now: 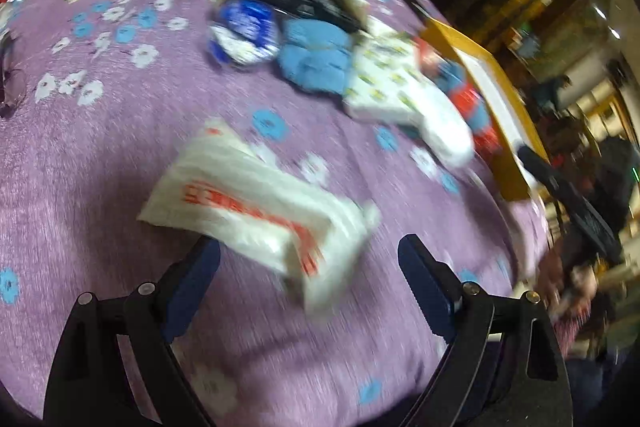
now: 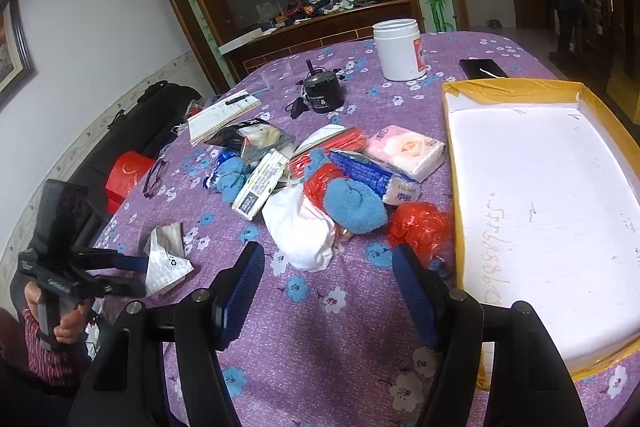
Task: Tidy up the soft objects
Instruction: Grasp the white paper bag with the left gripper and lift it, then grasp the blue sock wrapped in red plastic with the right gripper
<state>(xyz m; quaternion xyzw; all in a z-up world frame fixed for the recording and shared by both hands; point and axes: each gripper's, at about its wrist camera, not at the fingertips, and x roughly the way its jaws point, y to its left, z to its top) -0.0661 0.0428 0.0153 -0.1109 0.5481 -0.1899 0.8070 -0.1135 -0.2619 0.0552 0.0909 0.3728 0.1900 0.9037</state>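
Note:
A white plastic packet with red print (image 1: 256, 211) lies flat on the purple flowered tablecloth (image 1: 100, 167). My left gripper (image 1: 308, 253) is open, its blue pads on either side of the packet's near end; the view is blurred. In the right wrist view the same packet (image 2: 166, 259) lies just ahead of the left gripper (image 2: 134, 273), which a hand holds. My right gripper (image 2: 328, 267) is open and empty above the cloth, near a white bag (image 2: 300, 231). Behind it lies a pile: a blue fluffy cloth (image 2: 354, 205), a red plastic bag (image 2: 420, 227), a pink tissue pack (image 2: 406, 151).
A shallow box with yellow taped edges and a white bottom (image 2: 540, 207) stands at the right. Farther back are a white jar (image 2: 398, 49), a black motor (image 2: 322, 93), a notebook (image 2: 224, 115), glasses (image 2: 154, 177) and a phone (image 2: 482, 67).

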